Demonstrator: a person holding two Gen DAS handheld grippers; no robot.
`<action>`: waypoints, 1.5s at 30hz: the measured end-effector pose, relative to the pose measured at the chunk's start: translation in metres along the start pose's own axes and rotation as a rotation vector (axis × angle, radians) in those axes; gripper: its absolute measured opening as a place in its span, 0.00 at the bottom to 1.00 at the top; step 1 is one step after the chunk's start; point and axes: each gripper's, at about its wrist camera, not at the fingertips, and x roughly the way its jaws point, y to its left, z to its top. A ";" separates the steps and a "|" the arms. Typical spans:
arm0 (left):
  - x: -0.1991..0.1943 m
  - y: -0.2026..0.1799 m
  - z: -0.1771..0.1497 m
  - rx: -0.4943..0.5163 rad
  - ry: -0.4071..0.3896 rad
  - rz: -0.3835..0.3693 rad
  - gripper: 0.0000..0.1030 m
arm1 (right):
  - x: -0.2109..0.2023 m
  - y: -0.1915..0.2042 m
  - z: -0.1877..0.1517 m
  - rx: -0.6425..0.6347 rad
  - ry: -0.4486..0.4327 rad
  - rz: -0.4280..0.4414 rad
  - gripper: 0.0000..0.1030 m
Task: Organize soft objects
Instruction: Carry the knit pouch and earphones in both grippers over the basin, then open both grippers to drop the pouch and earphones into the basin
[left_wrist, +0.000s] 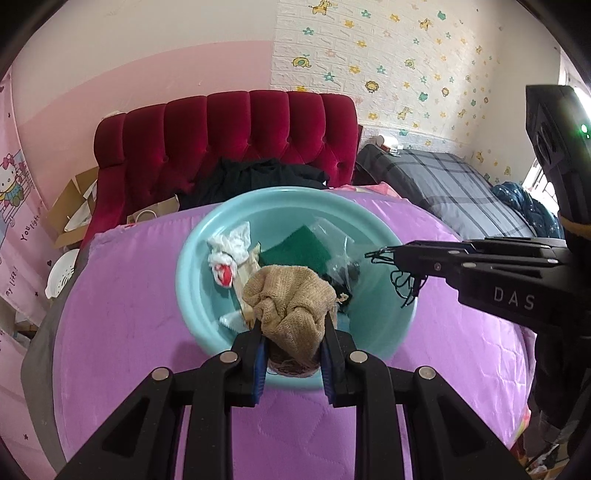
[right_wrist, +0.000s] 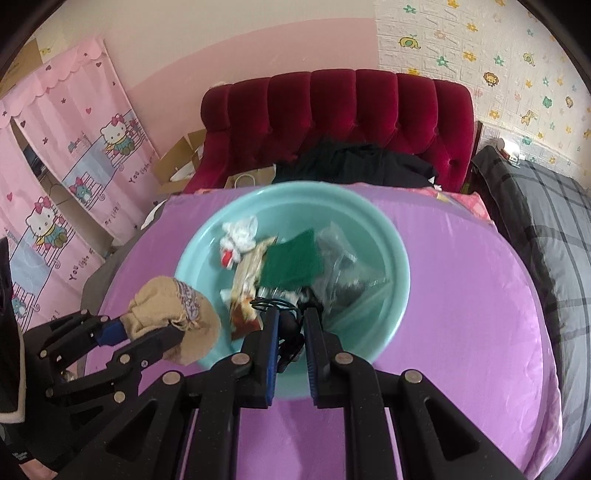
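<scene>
Two beds fill the room: a purple-covered bed (left_wrist: 147, 295) with a red tufted headboard (left_wrist: 229, 136) at twelve o'clock, and a grey plaid bed (left_wrist: 461, 188) toward two o'clock in the left wrist view. Pink cartoon-cat curtains (right_wrist: 66, 192) hang at nine o'clock in the right wrist view, with an open cardboard box (right_wrist: 177, 158) below them beside the headboard. A dark garment (left_wrist: 258, 177) lies heaped at the headboard's foot.

A teal plastic basin (left_wrist: 195, 280) sits on the purple cover, at the middle of both views. Inside it lie a green cloth (left_wrist: 299, 247) near the centre, a white rag with a red patch (left_wrist: 229, 254) at ten o'clock of the basin, clear plastic bags (right_wrist: 340, 266) at three o'clock, and a printed packet (right_wrist: 243, 288) at seven o'clock.

The left gripper (left_wrist: 291, 332) is clamped, jaws narrowly apart, on a tan knitted cloth (left_wrist: 291, 306), holding it bunched above the basin's near rim. The right gripper (right_wrist: 290, 325) has its jaws nearly together, pinching a thin black cord (right_wrist: 291, 328) whose loops dangle over the basin's three o'clock side in the left wrist view.
</scene>
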 end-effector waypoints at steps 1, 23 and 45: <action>0.003 0.001 0.003 -0.001 0.000 -0.001 0.25 | 0.003 -0.002 0.005 0.003 -0.003 0.003 0.13; 0.086 0.017 0.032 -0.004 0.035 0.013 0.25 | 0.092 -0.026 0.048 0.066 0.032 0.027 0.14; 0.079 0.024 0.033 -0.023 0.009 0.113 1.00 | 0.091 -0.017 0.058 0.041 -0.031 -0.041 0.89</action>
